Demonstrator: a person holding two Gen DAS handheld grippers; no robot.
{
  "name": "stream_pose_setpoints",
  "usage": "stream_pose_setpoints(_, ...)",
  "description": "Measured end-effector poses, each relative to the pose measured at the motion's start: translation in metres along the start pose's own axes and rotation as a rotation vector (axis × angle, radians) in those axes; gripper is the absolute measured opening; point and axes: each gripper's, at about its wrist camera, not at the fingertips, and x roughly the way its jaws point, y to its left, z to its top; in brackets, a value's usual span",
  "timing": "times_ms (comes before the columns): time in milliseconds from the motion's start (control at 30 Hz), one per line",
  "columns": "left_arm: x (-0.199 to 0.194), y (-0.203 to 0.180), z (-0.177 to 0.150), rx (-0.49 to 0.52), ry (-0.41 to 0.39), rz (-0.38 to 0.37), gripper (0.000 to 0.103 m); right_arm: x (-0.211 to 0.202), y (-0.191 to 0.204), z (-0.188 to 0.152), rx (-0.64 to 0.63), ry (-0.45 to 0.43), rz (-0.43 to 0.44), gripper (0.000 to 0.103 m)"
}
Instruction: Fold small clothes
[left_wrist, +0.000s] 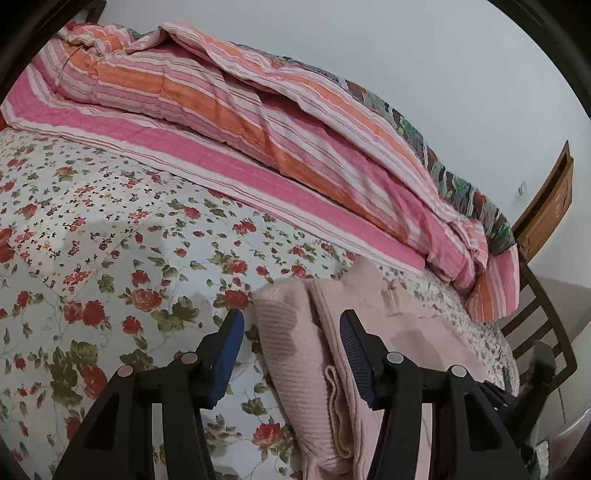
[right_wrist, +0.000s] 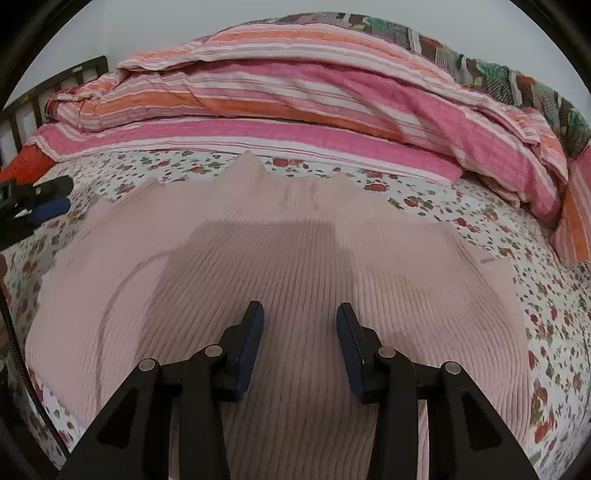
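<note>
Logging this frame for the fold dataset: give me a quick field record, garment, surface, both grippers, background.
garment: pink ribbed knit, spread flat, left edge folded over in the left wrist view
surface: floral bedsheet
left gripper: jaws apart, straddling the garment's folded left edge, pads not pressing it
right gripper: jaws apart, above the middle of the garment, nothing between them
background: striped pink-and-orange quilt bunched along the far side of the bed
fold status: only the left edge turned over

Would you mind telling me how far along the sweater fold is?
Done: the pink sweater lies spread on the floral sheet, its left edge doubled over. In hand: nothing; the left gripper straddles that edge and the right gripper hangs open above the middle. Left: the remaining folds.
</note>
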Motion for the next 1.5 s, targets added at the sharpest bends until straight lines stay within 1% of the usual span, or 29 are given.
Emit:
stream_pose_setpoints(100, 0.002, -0.001, -0.001, 0.014, 0.015, 0.01, 0.052, -0.009, 0.002, -0.008, -0.009, -0.018, -0.006, 0.041)
stream_pose_setpoints(233, 0.001, 0.001, 0.0, -0.001, 0.015, 0.001, 0.052, -0.02, 0.002, -0.018, -0.007, -0.044, -0.004, 0.041)
stream_pose_setpoints(400, -0.002, 0.001, 0.0, -0.007, 0.01, -0.005, 0.052, -0.033, 0.008, -0.033, -0.051, -0.07, -0.017, 0.041)
stream_pose_setpoints(533, -0.002, 0.001, -0.002, 0.0, 0.014, -0.008, 0.052, -0.04, 0.011, -0.052, -0.054, -0.057, 0.009, 0.041)
stream_pose_setpoints(667, -0.001, -0.001, -0.004, 0.007, 0.023, -0.007, 0.054, -0.049, 0.01, -0.071, -0.038, -0.086, 0.019, 0.041)
stream_pose_setpoints(767, 0.0, -0.003, -0.005, 0.004, 0.029, -0.026, 0.055, -0.057, 0.007, -0.081, -0.035, -0.1, 0.053, 0.041)
stream_pose_setpoints(867, -0.001, -0.005, -0.007, 0.011, 0.026, -0.015, 0.059, -0.066, 0.0, -0.081, -0.061, -0.106, 0.136, 0.041)
stream_pose_setpoints(933, -0.001, -0.004, -0.007, 0.01, 0.022, -0.016, 0.059, -0.076, -0.014, -0.074, -0.032, -0.134, 0.189, 0.041)
stream_pose_setpoints(1000, -0.002, -0.005, -0.007, 0.012, 0.02, -0.015, 0.059, -0.087, -0.034, -0.063, 0.012, -0.194, 0.193, 0.042)
stream_pose_setpoints(1100, -0.001, -0.01, -0.008, 0.027, 0.018, -0.005, 0.059, -0.09, -0.066, -0.04, 0.073, -0.282, 0.129, 0.053)
stream_pose_setpoints(1167, -0.001, -0.014, -0.007, 0.044, 0.037, -0.002, 0.059, -0.083, -0.09, -0.026, 0.118, -0.315, 0.07, 0.053)
stream_pose_setpoints(1200, -0.001, -0.014, -0.006, 0.028, 0.038, 0.006, 0.059, -0.077, -0.103, -0.02, 0.148, -0.322, 0.049, 0.053)
stream_pose_setpoints(1267, -0.004, -0.012, -0.007, -0.023, 0.046, -0.004, 0.059, -0.067, -0.125, -0.017, 0.21, -0.32, 0.04, 0.053)
stream_pose_setpoints(1300, -0.007, -0.012, -0.012, -0.049, 0.062, -0.033, 0.059, -0.059, -0.139, -0.021, 0.254, -0.31, 0.049, 0.053)
stream_pose_setpoints(1367, -0.011, -0.014, -0.022, -0.05, 0.089, -0.03, 0.059, -0.047, -0.159, -0.029, 0.311, -0.293, 0.059, 0.053)
stream_pose_setpoints(1433, -0.02, -0.017, -0.041, -0.026, 0.109, -0.013, 0.059, -0.039, -0.171, -0.036, 0.34, -0.275, 0.047, 0.053)
stream_pose_setpoints(1500, -0.031, -0.019, -0.06, -0.024, 0.117, -0.009, 0.059, -0.034, -0.179, -0.038, 0.365, -0.242, 0.048, 0.053)
